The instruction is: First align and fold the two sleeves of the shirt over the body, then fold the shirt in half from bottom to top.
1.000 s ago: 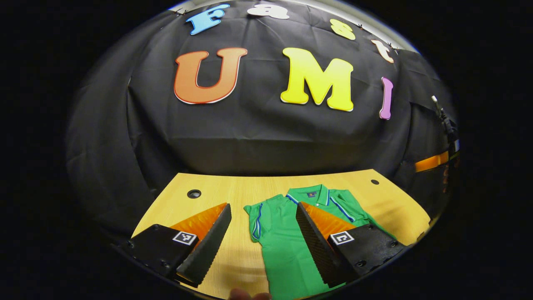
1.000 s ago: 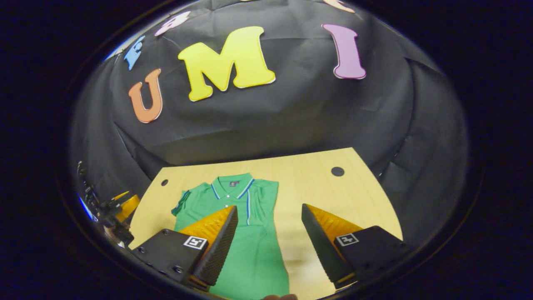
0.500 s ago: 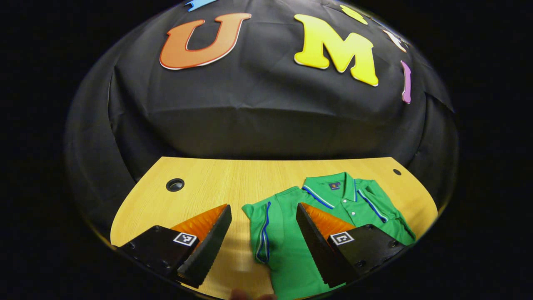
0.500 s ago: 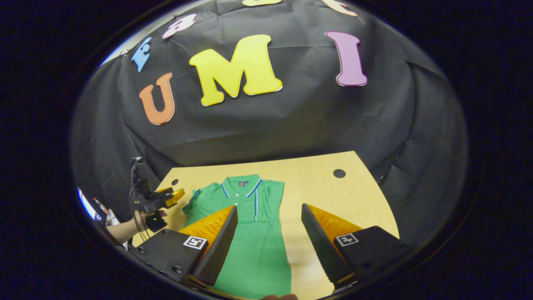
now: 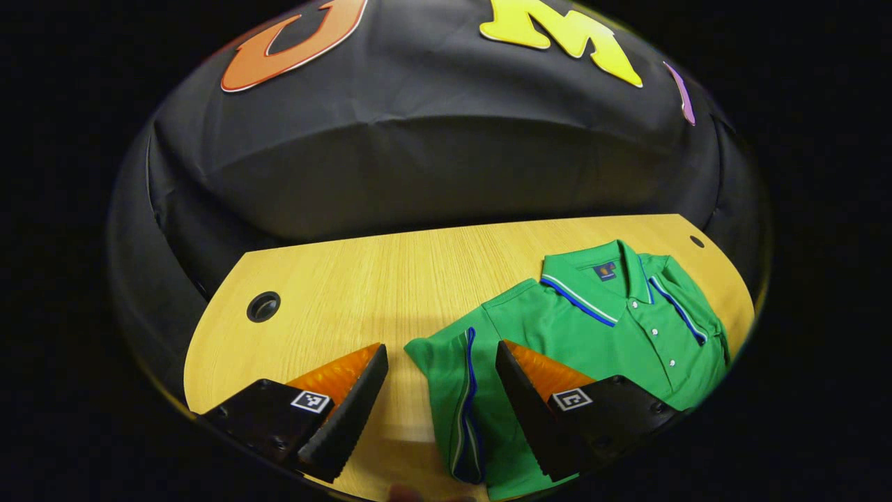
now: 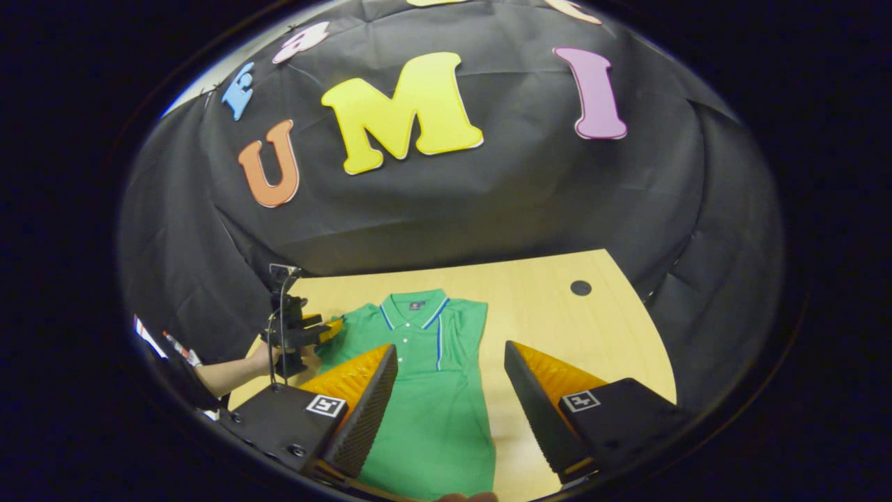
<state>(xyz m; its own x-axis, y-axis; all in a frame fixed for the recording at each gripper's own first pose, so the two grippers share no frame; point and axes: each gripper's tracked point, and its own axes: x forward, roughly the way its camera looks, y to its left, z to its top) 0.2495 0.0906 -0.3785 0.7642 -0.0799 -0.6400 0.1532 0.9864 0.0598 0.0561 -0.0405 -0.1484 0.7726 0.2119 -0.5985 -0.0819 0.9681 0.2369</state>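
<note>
Fingers (image 5: 348, 411) of the left gripper (image 5: 439, 397) are held apart above the counter (image 5: 362, 293), with the left sleeve (image 5: 453, 390) of the green shirt (image 5: 599, 328) seen between them. Fingers (image 6: 366, 408) of the right gripper (image 6: 449, 411) are likewise spread, above the shirt's body, which is laid flat on the counter.

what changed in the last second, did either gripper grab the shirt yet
No grab yet. The left gripper moved in toward the shirt's left sleeve, open around its edge. The right gripper stayed open over the shirt; the shirt lies unmoved on the table.
</note>
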